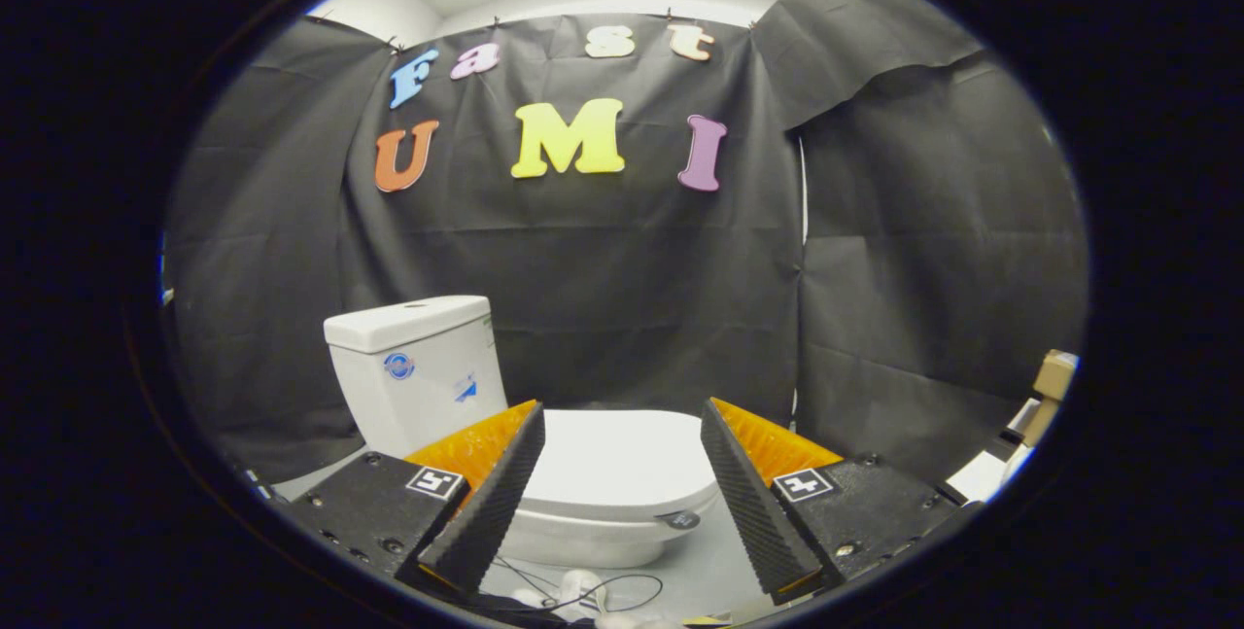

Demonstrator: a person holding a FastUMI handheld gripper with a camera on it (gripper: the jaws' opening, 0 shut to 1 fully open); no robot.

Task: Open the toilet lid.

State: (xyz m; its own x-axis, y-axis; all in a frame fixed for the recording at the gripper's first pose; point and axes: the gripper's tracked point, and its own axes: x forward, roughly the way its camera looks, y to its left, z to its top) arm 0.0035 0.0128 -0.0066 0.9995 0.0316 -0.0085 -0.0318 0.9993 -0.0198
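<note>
A white toilet stands ahead of me against the black cloth wall. Its lid (617,459) lies flat and closed over the bowl (593,537), seen between my two fingers. The white tank (413,366) rises behind the lid, beyond my left finger. My gripper (622,415) is open, its fingers spread wide on either side of the lid and held apart from it, with nothing between them. The lid's front edge curves just beyond the fingertips.
A thin dark cable (593,595) and some white bits lie on the pale floor below the bowl. Cardboard and white items (1045,396) sit by the right wall. Black cloth encloses the booth on three sides.
</note>
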